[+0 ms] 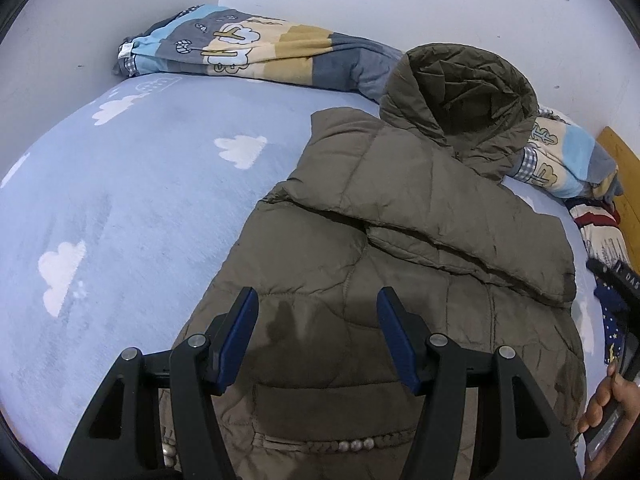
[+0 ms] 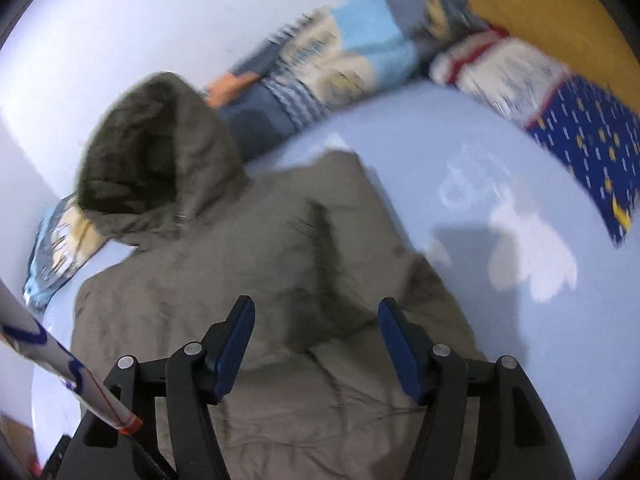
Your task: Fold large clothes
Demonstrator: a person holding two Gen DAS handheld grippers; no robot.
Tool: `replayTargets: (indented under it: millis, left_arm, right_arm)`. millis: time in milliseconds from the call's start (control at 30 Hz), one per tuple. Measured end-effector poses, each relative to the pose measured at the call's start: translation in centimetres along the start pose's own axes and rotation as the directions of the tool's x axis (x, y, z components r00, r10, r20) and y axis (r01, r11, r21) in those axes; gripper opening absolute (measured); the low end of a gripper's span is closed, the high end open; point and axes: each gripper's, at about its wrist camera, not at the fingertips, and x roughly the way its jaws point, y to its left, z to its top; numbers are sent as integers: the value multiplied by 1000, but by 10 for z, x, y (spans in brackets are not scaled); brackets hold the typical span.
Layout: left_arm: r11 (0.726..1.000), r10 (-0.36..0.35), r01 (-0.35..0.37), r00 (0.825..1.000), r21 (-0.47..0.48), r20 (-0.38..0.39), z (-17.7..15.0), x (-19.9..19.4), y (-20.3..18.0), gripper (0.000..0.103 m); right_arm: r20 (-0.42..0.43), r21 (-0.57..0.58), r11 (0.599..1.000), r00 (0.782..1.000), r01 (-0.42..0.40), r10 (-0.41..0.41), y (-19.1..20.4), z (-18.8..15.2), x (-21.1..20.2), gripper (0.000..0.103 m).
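An olive-brown padded jacket lies flat on the bed. Its hood points toward the wall, and one sleeve is folded across the chest. My left gripper hovers over the jacket's lower part, open, with nothing between its blue pads. The right wrist view is blurred. There my right gripper is open above the jacket near its right edge, holding nothing, with the hood at upper left. A person's hand shows at the lower right edge of the left wrist view.
The bed has a light blue sheet with white clouds. A rolled patterned quilt lies along the white wall. A striped cloth and a blue star-print cloth lie by the wooden headboard. A white pole crosses the lower left.
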Motion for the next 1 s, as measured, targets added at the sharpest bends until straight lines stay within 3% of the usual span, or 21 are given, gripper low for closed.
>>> replayTargets:
  millis: [100, 267, 567, 667, 867, 1000]
  left_arm:
    - [1000, 3, -4, 1000, 22, 13, 0, -2, -3, 61]
    - [999, 21, -22, 999, 25, 32, 5, -3, -3, 61]
    - [999, 6, -5, 1000, -43, 19, 19, 1, 11, 61]
    - [999, 9, -9, 1000, -48, 12, 21, 1, 15, 61]
    - [998, -4, 3, 1000, -59, -17, 24, 7, 18, 61]
    - [998, -18, 17, 1000, -66, -6, 27, 5, 19, 61]
  right_arm:
    - [11, -109, 993, 999, -48, 50, 29, -3, -1, 69]
    - [-77, -211, 972, 993, -106, 91, 68, -25, 20, 69]
    - [-119, -349, 931, 990, -109, 71, 159, -38, 51, 69]
    - [-155, -383, 920, 988, -85, 27, 186, -48, 73, 69]
    - [-201, -422, 905, 978, -41, -50, 197, -61, 102, 72]
    - [-221, -351, 927, 974, -133, 56, 180, -42, 76, 72]
